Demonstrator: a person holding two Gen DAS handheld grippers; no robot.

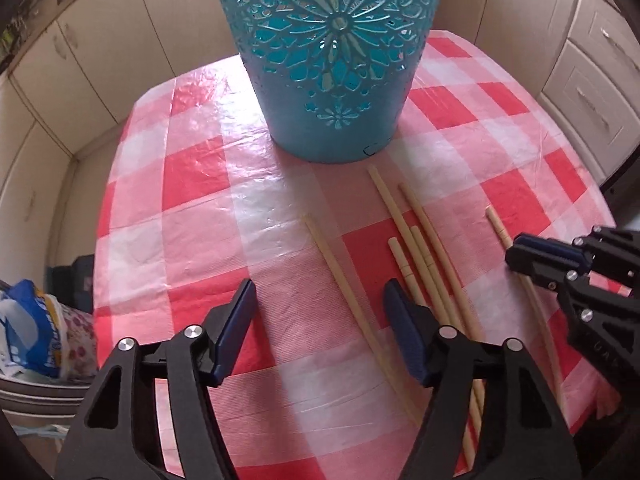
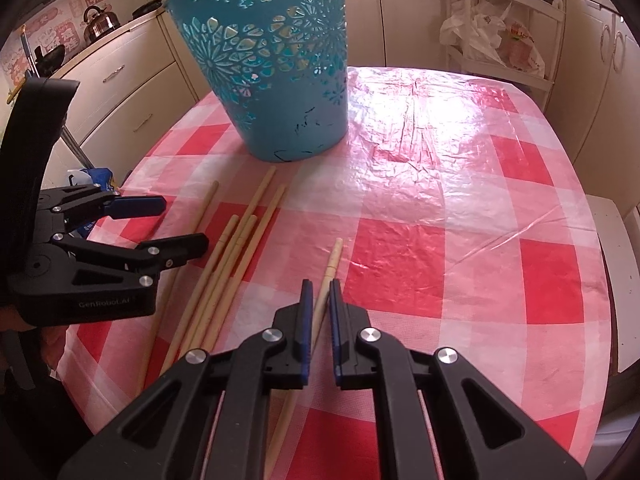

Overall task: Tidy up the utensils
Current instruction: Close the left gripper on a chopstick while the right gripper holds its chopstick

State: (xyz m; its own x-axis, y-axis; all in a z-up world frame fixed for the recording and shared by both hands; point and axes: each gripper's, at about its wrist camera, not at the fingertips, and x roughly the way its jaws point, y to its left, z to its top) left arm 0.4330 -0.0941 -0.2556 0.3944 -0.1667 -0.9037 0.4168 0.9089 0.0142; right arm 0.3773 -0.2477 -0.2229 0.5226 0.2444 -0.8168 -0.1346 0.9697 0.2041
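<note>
A tall teal cut-out basket (image 1: 332, 60) (image 2: 272, 72) stands on the red-and-white checked tablecloth (image 1: 192, 184) (image 2: 460, 200). Several pale wooden chopsticks lie in front of it. My left gripper (image 1: 319, 286) (image 2: 182, 222) is open and straddles a single chopstick (image 1: 344, 288) that lies flat between its blue pads without touching them. A cluster of chopsticks (image 1: 424, 248) (image 2: 240, 240) lies just to its right. My right gripper (image 2: 320, 286) (image 1: 520, 252) is shut on a separate chopstick (image 2: 334, 256) (image 1: 498, 226), whose tip sticks out past the fingers.
Cream cabinets surround the table. A kettle (image 2: 100, 20) sits on the counter at the left, and a white rack with plastic bags (image 2: 492, 32) stands behind the table. A blue bag (image 1: 36, 328) lies below the table's left edge.
</note>
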